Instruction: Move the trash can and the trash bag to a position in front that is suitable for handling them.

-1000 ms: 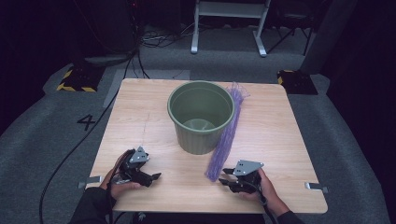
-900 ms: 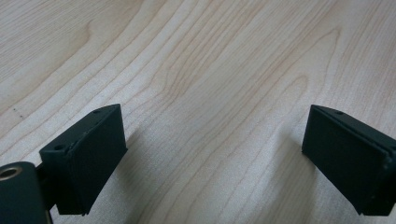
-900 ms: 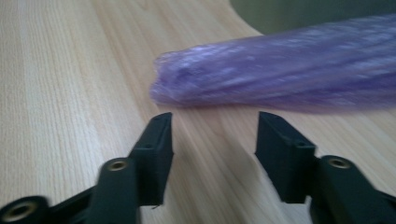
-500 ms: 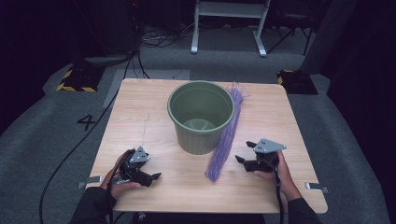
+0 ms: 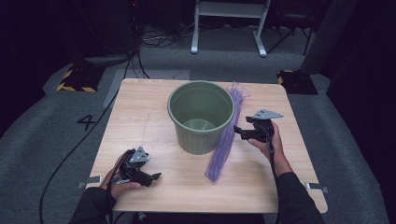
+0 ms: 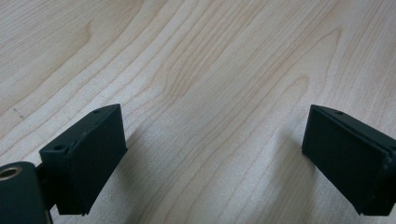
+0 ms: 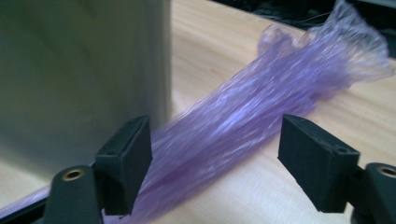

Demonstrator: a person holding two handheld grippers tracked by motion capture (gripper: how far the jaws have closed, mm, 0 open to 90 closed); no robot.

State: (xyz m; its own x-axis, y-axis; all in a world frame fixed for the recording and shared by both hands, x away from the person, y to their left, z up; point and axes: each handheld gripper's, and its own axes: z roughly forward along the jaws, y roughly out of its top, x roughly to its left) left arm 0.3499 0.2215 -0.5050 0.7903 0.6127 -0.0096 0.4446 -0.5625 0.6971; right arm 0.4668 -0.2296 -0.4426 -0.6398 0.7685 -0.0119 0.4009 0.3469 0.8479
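Your right tool (image 5: 243,131) hovers beside the purple plastic bag (image 5: 227,135), its jaws having just spread wide and now straddling the bag without pinching it, likely lining up a grab midway along. The bag lies twisted into a long, crinkly, see-through rope on the worktop (image 5: 140,116), touching the green bin (image 5: 201,116). Your left tool (image 5: 154,177) rests spread and empty.

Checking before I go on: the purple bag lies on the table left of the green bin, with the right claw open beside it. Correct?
Not quite: the purple bag lies right of the green bin, as the high view shows. The right claw is open beside it.
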